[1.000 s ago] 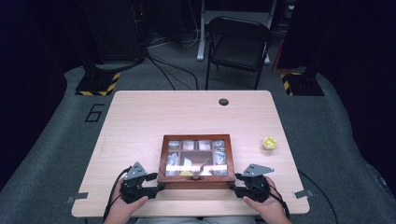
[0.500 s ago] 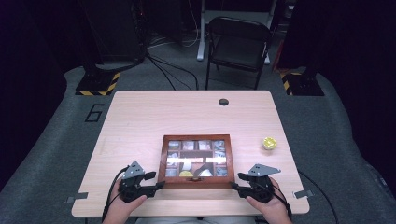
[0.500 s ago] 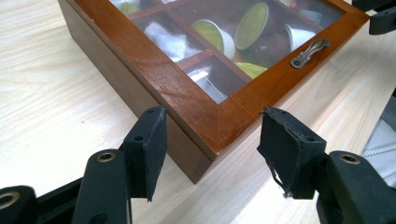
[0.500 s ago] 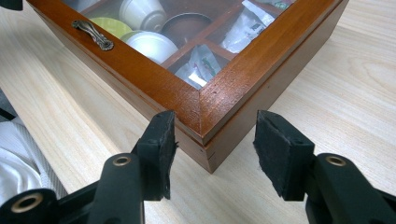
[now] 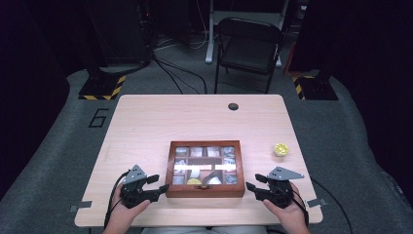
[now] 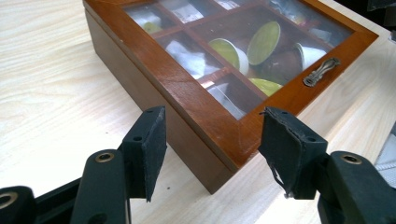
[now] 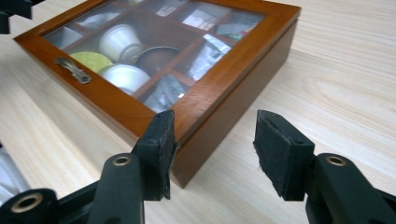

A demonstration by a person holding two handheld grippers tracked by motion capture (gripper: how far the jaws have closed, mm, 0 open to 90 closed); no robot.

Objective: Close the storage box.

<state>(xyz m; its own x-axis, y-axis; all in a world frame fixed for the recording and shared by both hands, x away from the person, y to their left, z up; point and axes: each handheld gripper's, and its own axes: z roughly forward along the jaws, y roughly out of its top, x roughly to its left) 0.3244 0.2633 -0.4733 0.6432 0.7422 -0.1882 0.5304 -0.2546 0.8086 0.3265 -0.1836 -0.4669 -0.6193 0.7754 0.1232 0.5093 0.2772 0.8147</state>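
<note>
the wooden box (image 5: pixel 205 168) sits on the near half of the table (image 5: pixel 160 122), glass lid down flat, a small metal handle (image 6: pixel 320 73) on its front edge. through the glass, coffee capsules (image 6: pixel 264 43) and wrapped sachets lie in the compartments.

the left gripper (image 5: pixel 158 187) is low at the box's near left corner. in the left gripper view that corner (image 6: pixel 233 158) pokes in between the two black pads (image 6: pixel 154 140), but the pads stand clear of the wood on both sides: jaws parted, nothing grasped.

the right gripper (image 5: pixel 251 186) mirrors it at the near right corner. in the right gripper view one pad (image 7: pixel 162 140) lies right up against the lid's edge at the corner (image 7: pixel 187 154), while the other pad (image 7: pixel 275 149) hangs well off to the side over bare table. so released here too, no clamp on the box.

both of the person's hands (image 5: pixel 127 210) rest at the table's near edge, cables trailing back. a yellow capsule (image 5: pixel 280 148) sits alone on the table, to the right of the box and well apart from it. a dark chair (image 5: pixel 248 46) stands beyond the far edge.
</note>
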